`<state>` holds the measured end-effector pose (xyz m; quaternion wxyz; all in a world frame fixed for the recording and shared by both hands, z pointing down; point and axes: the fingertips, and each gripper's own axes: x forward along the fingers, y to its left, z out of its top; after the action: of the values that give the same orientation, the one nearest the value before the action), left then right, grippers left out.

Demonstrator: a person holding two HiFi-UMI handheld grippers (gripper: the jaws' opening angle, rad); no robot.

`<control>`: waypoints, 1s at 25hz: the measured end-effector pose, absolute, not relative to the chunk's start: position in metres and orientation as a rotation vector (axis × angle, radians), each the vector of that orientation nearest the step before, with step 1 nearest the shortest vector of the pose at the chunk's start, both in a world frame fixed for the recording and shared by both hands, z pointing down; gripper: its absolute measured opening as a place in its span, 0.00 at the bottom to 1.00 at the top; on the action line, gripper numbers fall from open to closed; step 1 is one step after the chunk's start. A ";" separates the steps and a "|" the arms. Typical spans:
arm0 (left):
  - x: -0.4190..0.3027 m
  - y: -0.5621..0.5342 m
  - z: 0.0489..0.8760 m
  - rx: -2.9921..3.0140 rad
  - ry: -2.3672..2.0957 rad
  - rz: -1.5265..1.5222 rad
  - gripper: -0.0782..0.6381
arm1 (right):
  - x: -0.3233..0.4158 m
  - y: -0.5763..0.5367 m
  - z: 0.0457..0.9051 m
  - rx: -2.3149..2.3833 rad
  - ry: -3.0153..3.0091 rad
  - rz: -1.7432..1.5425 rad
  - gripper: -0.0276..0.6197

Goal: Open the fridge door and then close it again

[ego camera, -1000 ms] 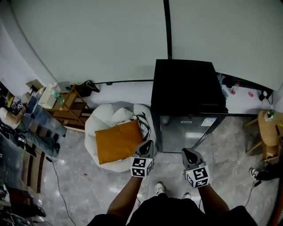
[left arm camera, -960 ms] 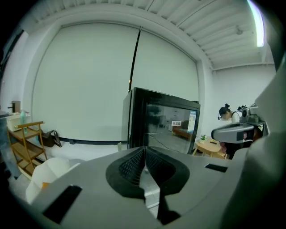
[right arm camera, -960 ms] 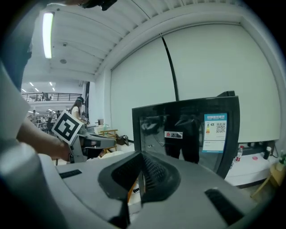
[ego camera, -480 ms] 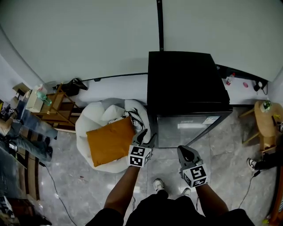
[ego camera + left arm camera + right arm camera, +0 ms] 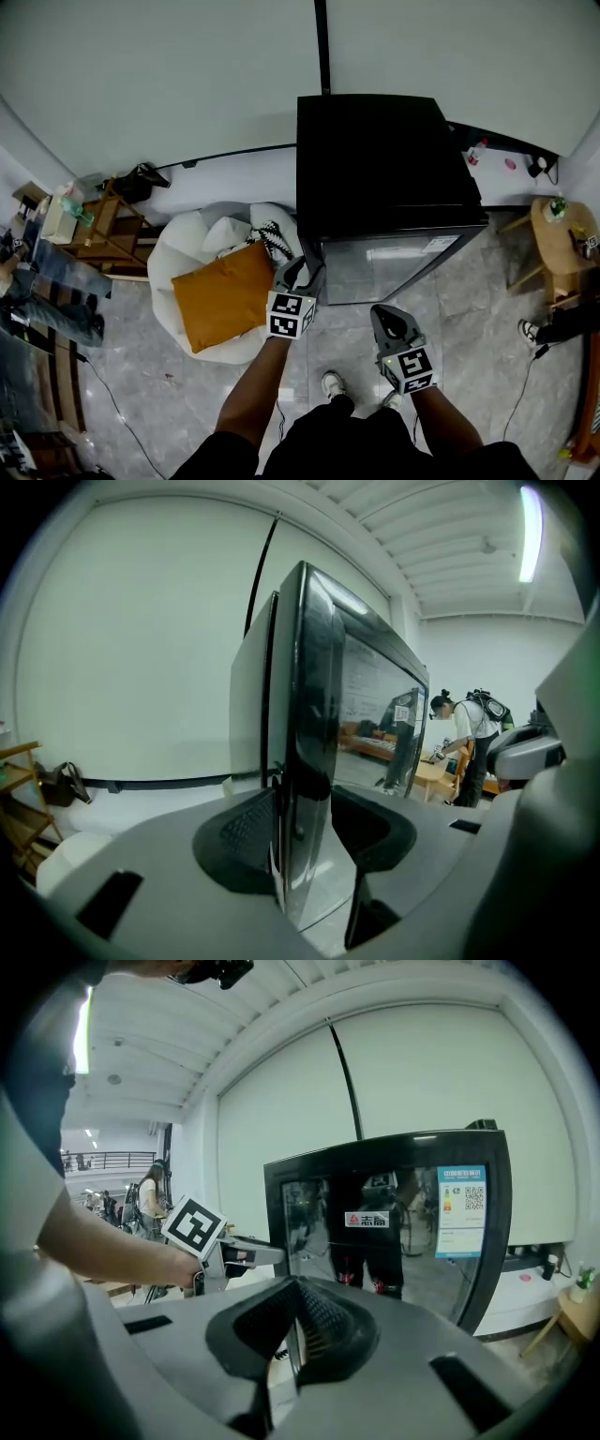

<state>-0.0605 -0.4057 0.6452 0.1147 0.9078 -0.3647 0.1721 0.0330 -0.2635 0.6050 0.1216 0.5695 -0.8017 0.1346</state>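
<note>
Fridge door (image 5: pixel 398 267) of glossy black glass sits shut on its black cabinet (image 5: pixel 375 159), its left edge between the left tool's (image 5: pixel 298 272) closing jaws, while the right tool (image 5: pixel 384 319) is closed and empty, so I judge that both opening and reclosing remain.

The fridge door (image 5: pixel 394 267) is glossy, mirror-dark glass. The floor (image 5: pixel 169 375) is polished grey stone, and the orange cushion (image 5: pixel 214 295) on the left looks like soft matt cloth.
</note>
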 end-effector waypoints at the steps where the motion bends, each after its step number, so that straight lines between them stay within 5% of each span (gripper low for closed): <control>1: -0.061 -0.406 0.645 2.658 -1.075 0.501 0.39 | 0.033 -0.263 0.605 1.665 -2.340 0.395 0.07; 25: -0.070 -0.348 0.643 2.613 -1.164 0.504 0.30 | 0.036 -0.242 0.602 1.692 -2.326 0.387 0.07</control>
<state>-0.0702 -0.3484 0.6427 0.1182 0.8934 -0.3978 0.1723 0.0358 -0.2419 0.6023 0.1192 0.5788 -0.7958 0.1323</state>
